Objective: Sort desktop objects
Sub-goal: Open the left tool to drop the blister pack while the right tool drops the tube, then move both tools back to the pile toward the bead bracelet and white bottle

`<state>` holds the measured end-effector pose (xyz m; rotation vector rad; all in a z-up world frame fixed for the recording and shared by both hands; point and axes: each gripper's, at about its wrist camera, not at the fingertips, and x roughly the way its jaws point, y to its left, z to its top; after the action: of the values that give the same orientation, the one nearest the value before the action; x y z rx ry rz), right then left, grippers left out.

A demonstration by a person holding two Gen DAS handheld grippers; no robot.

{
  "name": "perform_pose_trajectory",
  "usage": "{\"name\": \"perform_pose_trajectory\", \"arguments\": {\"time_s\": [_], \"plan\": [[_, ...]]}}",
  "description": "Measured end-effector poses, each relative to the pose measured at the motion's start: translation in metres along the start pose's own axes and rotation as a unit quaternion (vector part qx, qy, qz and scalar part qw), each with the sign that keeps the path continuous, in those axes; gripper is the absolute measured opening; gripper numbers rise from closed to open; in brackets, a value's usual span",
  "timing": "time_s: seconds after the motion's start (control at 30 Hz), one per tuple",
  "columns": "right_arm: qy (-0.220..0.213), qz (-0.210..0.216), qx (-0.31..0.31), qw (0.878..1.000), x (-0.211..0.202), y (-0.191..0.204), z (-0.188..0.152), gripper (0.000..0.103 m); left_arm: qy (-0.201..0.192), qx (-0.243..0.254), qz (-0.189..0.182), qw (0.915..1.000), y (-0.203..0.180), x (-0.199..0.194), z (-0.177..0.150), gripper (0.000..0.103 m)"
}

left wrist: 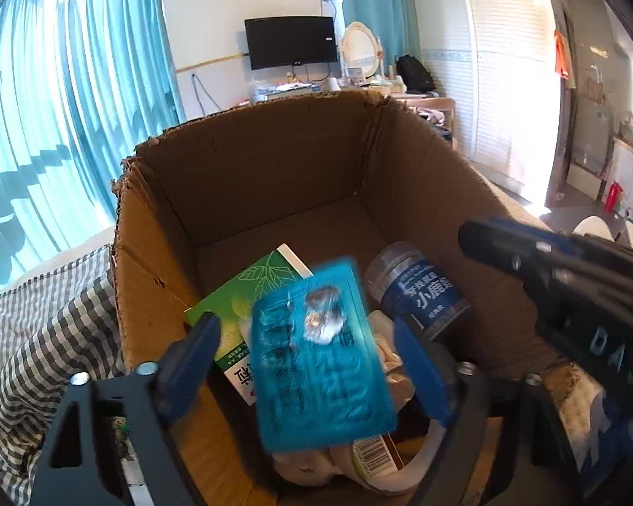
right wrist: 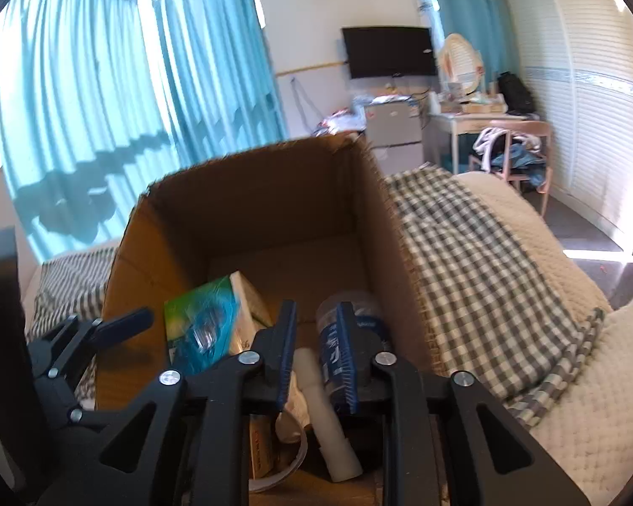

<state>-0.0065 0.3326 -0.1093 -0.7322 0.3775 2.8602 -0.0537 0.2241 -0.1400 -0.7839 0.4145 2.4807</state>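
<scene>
- The cardboard box (left wrist: 249, 177) is taken as the landmark; it stands open-topped on bedding, with a checked cloth (right wrist: 477, 253) draped against its outer wall.
- The left gripper (left wrist: 304, 362) is held over the box's near rim with its fingers spread wide; a blue foil blister pack (left wrist: 320, 354) is seen between them, blurred, with a clear gap to each pad, so it is judged released and dropping into the box.
- The blister pack is judged light, thin and springy, with a slick foil face; it is best taken across its long edges, away from the raised bubble near its upper middle.
- The right gripper (right wrist: 314, 358) is held above the box's near right corner, its fingers partly apart; the clear bottle with the blue label (left wrist: 417, 291) lies in the box just behind the right-hand finger and is not seen to be pinched.
- The bottle is judged rigid, smooth and prone to rolling; a grip across its labelled body is advised.
- Inside the box, a green-and-white carton (left wrist: 249, 295) leans toward the left wall, and a white tube (right wrist: 325, 413) lies near the front wall; both are judged light and stiff.
</scene>
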Motion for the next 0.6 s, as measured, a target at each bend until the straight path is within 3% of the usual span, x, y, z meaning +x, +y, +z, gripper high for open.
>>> {"name": "perform_pose_trajectory", "arguments": {"time_s": [0.07, 0.17, 0.47, 0.6], "plan": [[-0.013, 0.005, 0.01, 1.0, -0.009, -0.004, 0.003, 0.054, -0.005, -0.001, 0.003, 1.0, 0.002, -0.005, 0.002, 0.094], [-0.032, 0.011, 0.022, 0.999, -0.023, -0.003, 0.01, 0.057, -0.017, -0.01, 0.012, 0.9997, 0.01, -0.017, 0.006, 0.103], [-0.096, 0.034, 0.031, 0.994, -0.065, 0.006, 0.019, 0.083, -0.046, -0.056, 0.007, 0.9973, 0.039, -0.062, 0.018, 0.103], [-0.123, 0.04, 0.023, 0.991, -0.081, 0.014, 0.024, 0.089, -0.057, -0.076, 0.013, 0.9954, 0.052, -0.081, 0.02, 0.103]]}}
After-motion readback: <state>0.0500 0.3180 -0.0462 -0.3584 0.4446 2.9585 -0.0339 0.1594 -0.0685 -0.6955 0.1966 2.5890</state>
